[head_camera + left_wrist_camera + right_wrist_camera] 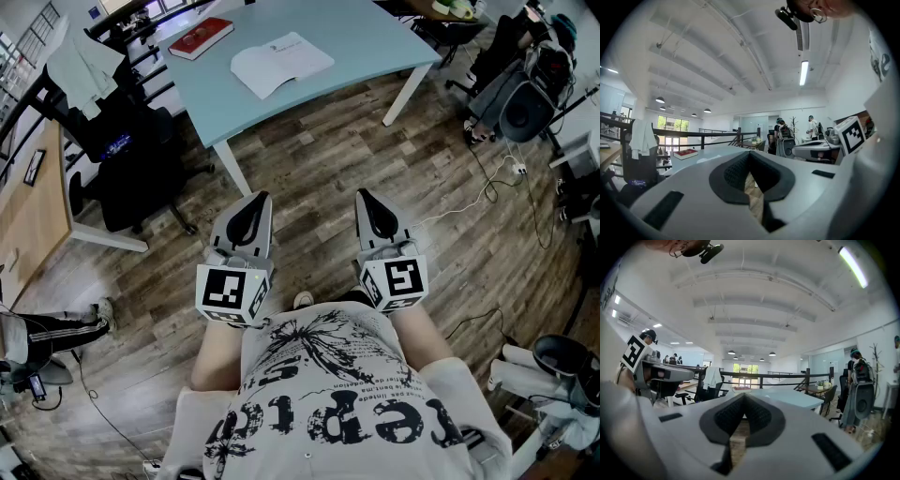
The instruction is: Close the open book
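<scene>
An open white book (281, 62) lies flat on the light blue table (375, 37) at the far end of the head view. My left gripper (257, 199) and right gripper (365, 196) are held level side by side close to my body, well short of the table and over the wooden floor. Both are shut with nothing between the jaws. In the left gripper view the shut jaws (749, 155) point toward the table edge. The right gripper (743, 396) also faces the table (787, 397).
A closed red book (201, 37) lies on the table's far left, also visible as the red book (685, 153). A black office chair (131, 159) and a wooden desk (33, 187) stand left. Cables (487, 187) and bags (525, 98) are on the right. People stand far off.
</scene>
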A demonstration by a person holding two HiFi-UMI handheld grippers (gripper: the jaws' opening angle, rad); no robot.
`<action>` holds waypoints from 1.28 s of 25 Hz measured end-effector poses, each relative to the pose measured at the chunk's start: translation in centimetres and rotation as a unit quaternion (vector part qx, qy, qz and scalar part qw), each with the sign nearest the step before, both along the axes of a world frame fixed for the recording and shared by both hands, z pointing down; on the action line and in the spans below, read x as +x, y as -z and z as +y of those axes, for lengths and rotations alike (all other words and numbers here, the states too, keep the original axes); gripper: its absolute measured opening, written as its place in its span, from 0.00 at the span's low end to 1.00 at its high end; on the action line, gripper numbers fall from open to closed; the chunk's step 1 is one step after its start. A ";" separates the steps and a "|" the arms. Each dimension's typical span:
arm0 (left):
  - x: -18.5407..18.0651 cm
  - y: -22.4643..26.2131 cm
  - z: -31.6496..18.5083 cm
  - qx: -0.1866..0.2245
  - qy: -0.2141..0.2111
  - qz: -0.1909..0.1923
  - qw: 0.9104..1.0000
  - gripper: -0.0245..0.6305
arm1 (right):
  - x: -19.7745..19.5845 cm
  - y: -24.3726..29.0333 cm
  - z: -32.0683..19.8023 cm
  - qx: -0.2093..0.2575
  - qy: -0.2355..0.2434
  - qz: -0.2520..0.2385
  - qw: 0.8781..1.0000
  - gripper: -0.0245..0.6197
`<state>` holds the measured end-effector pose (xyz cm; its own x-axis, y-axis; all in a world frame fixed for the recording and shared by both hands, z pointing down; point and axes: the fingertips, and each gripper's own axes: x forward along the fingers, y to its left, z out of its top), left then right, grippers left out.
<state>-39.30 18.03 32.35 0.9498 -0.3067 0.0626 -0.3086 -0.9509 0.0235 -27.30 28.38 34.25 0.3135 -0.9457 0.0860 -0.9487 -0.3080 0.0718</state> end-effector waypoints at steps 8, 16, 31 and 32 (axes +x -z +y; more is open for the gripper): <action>0.6 -0.3 0.1 0.010 -0.011 -0.008 1.000 0.07 | 0.3 -0.6 -0.2 -0.007 -0.003 -0.004 1.000 0.05; 1.4 -1.3 -0.6 0.009 -0.007 -0.016 1.000 0.07 | 0.5 -1.6 -1.2 -0.014 0.018 -0.027 0.999 0.05; 11.6 -3.6 -4.2 0.003 0.033 -0.034 0.999 0.07 | 13.2 -4.1 -5.5 -0.016 0.037 -0.034 0.999 0.05; 13.1 -3.6 -4.7 0.002 0.039 -0.035 0.999 0.07 | 14.8 -4.1 -6.1 -0.017 0.043 -0.035 0.998 0.05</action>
